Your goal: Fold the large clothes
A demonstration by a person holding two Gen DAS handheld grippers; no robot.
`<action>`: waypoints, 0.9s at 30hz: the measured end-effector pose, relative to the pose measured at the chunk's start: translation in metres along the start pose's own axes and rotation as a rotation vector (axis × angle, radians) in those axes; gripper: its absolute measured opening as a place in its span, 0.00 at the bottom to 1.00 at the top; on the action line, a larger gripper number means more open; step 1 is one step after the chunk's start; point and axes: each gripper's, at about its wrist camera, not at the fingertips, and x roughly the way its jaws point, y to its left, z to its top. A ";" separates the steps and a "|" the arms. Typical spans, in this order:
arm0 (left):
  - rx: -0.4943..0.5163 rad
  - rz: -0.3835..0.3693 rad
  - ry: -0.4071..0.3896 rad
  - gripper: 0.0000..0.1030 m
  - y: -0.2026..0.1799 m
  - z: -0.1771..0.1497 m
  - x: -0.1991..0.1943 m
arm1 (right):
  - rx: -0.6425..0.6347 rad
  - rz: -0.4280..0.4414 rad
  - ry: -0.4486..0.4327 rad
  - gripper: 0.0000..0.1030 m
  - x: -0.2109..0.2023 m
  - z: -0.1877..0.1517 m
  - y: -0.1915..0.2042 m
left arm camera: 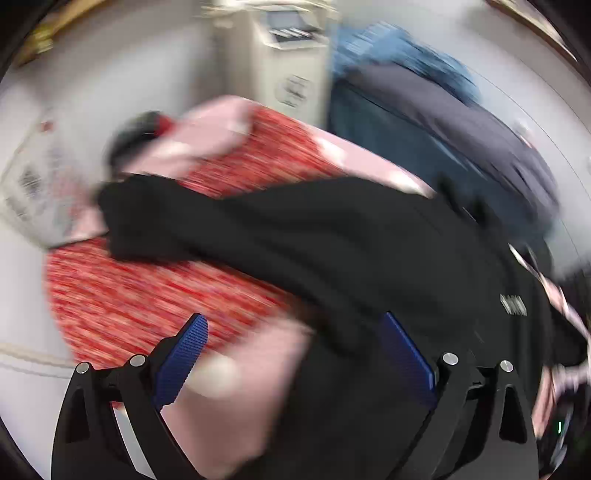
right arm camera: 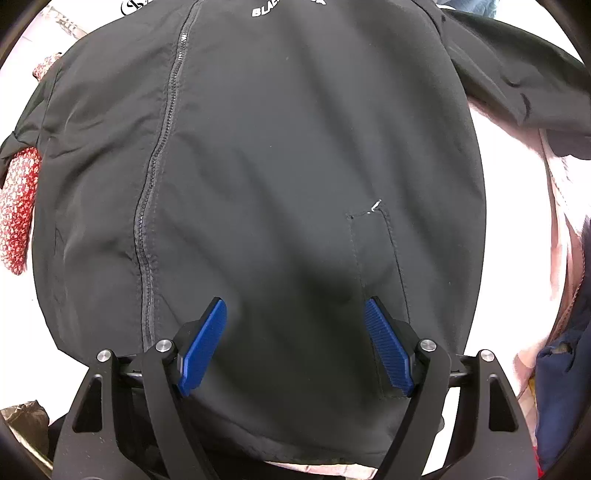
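The right gripper (right arm camera: 295, 343) points straight down over the black jacket (right arm camera: 280, 158), its jaws released and spread, nothing between the blue pads (right arm camera: 204, 349); whether the tips touch the cloth cannot be told. The jacket lies flat, front up, on a white bench (right arm camera: 517, 258), filling most of the right wrist view. Its long axis runs from the hem, nearest the gripper, away to the collar at the far side, where white lettering (right arm camera: 264, 11) shows. The zipper (right arm camera: 155, 177) runs along that axis, left of the middle, and a stitched pocket (right arm camera: 376, 266) sits just beyond the right pad. One sleeve (right arm camera: 524, 99) spreads out to the far right.

The left wrist view is heavily blurred. The left gripper (left arm camera: 295, 354) has its jaws released wide, holding nothing, above pink cloth (left arm camera: 251, 398) and the black jacket's edge (left arm camera: 295, 236). Just beyond lies a red speckled garment (left arm camera: 122, 295), under the jacket's near part. Farther off are dark navy clothes (left arm camera: 443, 122), a blue one (left arm camera: 399, 48) and a pale cabinet (left arm camera: 288, 55).
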 end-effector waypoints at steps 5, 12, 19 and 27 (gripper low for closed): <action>0.100 -0.113 0.162 0.90 -0.080 -0.057 0.038 | 0.047 -0.033 -0.009 0.76 -0.011 -0.007 -0.016; 0.230 -0.138 0.240 0.90 -0.139 -0.118 0.047 | 0.160 -0.045 -0.062 0.79 -0.036 -0.003 -0.068; 0.238 -0.083 0.225 0.90 -0.130 -0.132 0.038 | 0.272 -0.150 -0.254 0.80 -0.113 0.050 -0.144; 0.142 -0.053 0.226 0.90 -0.104 -0.135 0.031 | 0.574 -0.267 -0.259 0.65 -0.120 0.104 -0.258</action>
